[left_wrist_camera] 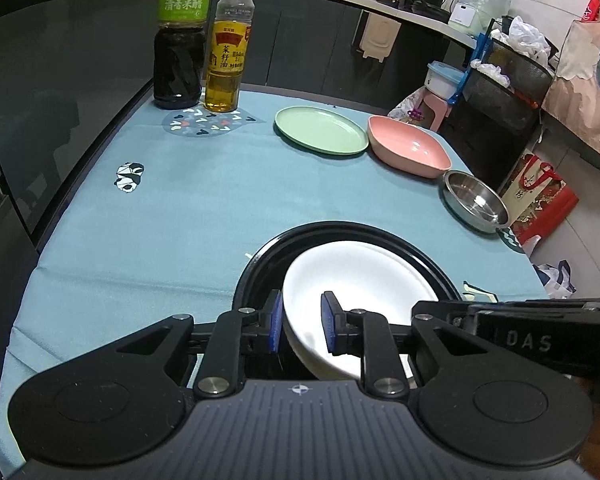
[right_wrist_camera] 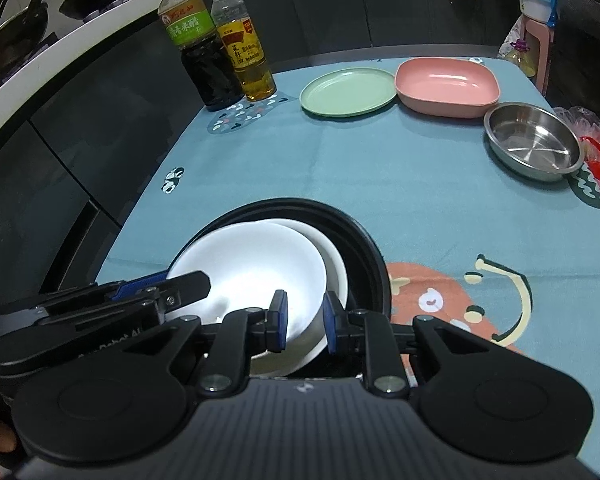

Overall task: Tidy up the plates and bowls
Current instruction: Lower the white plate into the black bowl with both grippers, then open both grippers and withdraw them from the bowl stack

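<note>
A white plate (left_wrist_camera: 360, 280) lies tilted on a round black plate (left_wrist_camera: 260, 264) at the table's near edge. My left gripper (left_wrist_camera: 302, 322) has its blue pads (left_wrist_camera: 275, 320) on either side of the white plate's left rim, with a gap showing, so it is open. My right gripper (right_wrist_camera: 305, 322) straddles the white plate's (right_wrist_camera: 252, 268) right rim the same way, open, over the black plate (right_wrist_camera: 364, 248). The left gripper (right_wrist_camera: 168, 284) also shows in the right wrist view. A green plate (left_wrist_camera: 320, 130), a pink square bowl (left_wrist_camera: 410, 148) and a steel bowl (left_wrist_camera: 474, 202) sit at the far right.
Two bottles, dark vinegar (left_wrist_camera: 182, 36) and yellow oil (left_wrist_camera: 228, 48), stand at the far left on the blue tablecloth (left_wrist_camera: 180, 220). Dark cabinets line the left side. Bags and a stool crowd the floor right of the table.
</note>
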